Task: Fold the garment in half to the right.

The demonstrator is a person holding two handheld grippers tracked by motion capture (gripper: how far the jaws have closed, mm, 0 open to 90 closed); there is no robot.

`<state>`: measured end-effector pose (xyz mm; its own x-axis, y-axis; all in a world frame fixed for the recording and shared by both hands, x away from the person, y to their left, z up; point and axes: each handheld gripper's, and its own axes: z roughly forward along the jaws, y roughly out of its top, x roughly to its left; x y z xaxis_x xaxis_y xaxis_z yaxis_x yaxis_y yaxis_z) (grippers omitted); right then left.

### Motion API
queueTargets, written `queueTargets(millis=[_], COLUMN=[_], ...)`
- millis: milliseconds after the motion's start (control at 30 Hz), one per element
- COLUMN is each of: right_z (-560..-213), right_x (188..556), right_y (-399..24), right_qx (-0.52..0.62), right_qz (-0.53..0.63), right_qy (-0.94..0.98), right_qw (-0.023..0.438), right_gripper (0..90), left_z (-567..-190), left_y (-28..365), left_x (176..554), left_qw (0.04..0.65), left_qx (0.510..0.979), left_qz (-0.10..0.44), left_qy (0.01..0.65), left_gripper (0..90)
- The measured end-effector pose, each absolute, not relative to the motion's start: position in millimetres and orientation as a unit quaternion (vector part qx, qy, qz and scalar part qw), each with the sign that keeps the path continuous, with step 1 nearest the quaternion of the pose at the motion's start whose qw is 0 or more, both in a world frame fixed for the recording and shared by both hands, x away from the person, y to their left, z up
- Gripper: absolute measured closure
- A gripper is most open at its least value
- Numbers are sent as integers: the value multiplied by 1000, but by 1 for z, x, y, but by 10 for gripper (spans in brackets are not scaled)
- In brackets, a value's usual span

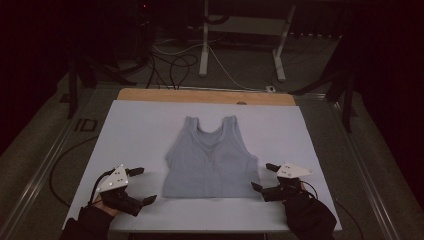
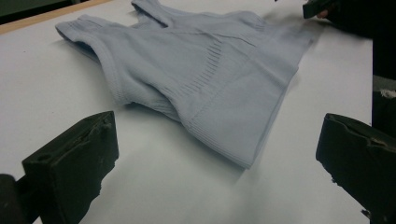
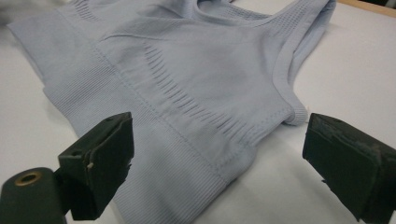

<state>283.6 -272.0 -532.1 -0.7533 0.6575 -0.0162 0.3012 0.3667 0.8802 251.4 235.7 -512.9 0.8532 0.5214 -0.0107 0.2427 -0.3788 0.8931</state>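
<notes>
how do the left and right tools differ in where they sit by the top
The left tool sits apart from the top, white table showing between them. The right tool sits right at the top's hem corner, one jaw over the ribbed band. The left is off the lower left corner, the right off the lower right. Both are open and empty.

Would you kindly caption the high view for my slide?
Open left tongs and right tongs flank a pale blue crop top lying flat on the white board.
</notes>
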Motion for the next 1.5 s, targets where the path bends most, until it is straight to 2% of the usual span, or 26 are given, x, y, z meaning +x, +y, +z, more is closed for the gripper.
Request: queueTargets(millis=[367, 667, 867, 1100, 1500], right_z=[-528, -506, -493, -480, -480], right_x=[285, 296, 316, 342, 381], right_y=[-272, -259, -243, -221, -183], right_qx=[307, 284, 264, 243, 221], right_qz=[487, 484, 480, 476, 464], right_qy=[800, 812, 824, 832, 848], right_qw=[172, 158, 143, 148, 127], right_gripper=[91, 91, 92, 92, 92], left_z=[-508, -493, -487, -480, -487], left_y=[233, 229, 226, 216, 202], left_x=[251, 254, 258, 256, 261], left_qw=[503, 499, 483, 454, 424], left_qx=[823, 831, 839, 853, 872], left_qz=[138, 129, 126, 139, 116], left_qy=[225, 208, 217, 216, 215], left_gripper=[3, 3, 3, 3, 3])
